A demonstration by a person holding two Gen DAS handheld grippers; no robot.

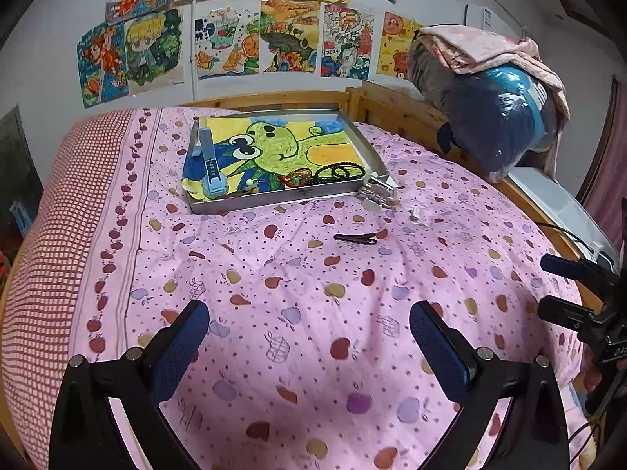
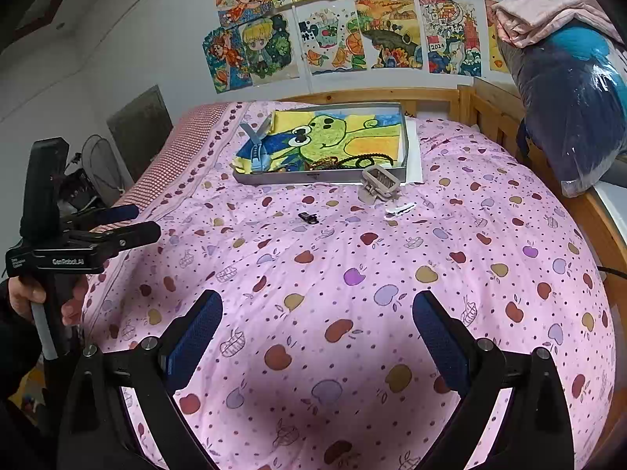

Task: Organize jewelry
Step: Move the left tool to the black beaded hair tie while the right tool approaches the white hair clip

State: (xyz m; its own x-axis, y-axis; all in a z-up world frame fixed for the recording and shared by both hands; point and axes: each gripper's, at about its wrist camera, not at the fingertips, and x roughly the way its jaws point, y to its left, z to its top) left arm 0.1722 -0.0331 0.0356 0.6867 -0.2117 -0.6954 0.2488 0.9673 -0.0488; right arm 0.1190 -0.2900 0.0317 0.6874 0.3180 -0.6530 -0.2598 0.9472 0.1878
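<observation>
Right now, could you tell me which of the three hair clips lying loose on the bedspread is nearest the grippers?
The black clip, flat on the bedspread. The beige claw clip and small white clip lie farther off, toward the tray.

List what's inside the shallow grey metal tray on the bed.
Grey metal tray: a frog drawing lines the bottom, a blue watch at the left, dark bead strings and a reddish piece at the front right. The drawing hides the tray floor.
</observation>
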